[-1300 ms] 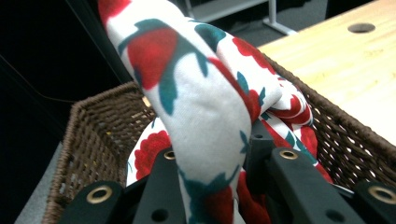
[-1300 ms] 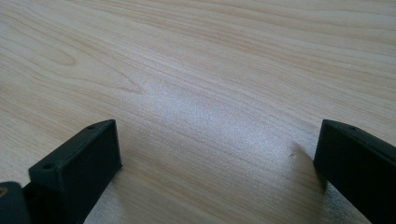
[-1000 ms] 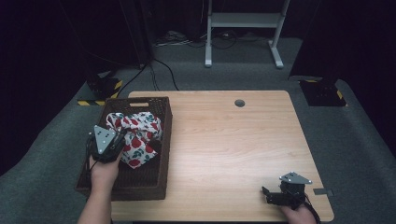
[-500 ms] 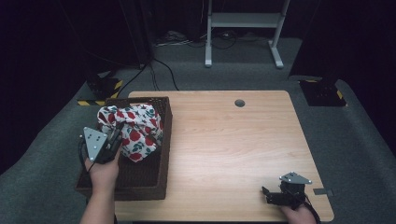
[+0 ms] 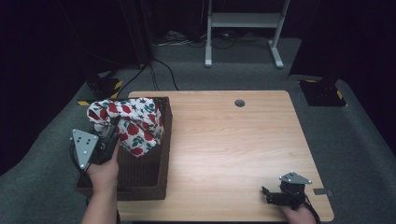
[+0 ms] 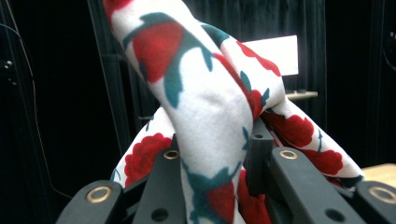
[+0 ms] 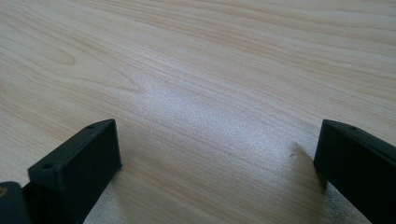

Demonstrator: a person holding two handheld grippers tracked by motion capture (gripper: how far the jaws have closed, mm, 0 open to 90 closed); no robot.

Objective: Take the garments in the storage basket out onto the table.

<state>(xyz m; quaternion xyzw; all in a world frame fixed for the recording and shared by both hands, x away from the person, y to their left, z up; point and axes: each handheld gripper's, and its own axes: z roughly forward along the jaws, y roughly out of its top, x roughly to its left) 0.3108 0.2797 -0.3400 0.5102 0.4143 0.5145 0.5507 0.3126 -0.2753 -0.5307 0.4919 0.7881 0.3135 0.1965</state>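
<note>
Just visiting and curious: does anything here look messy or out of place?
Only the cloth: it hangs bunched over the basket's left rim, pinched in the left gripper. Nothing looks spilled or damaged.

High view overhead; claw cameras close: cloth [image 6: 210, 116], table [image 7: 210, 70].

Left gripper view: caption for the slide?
Left gripper clamped on a fold of white cloth with red flowers.
</note>
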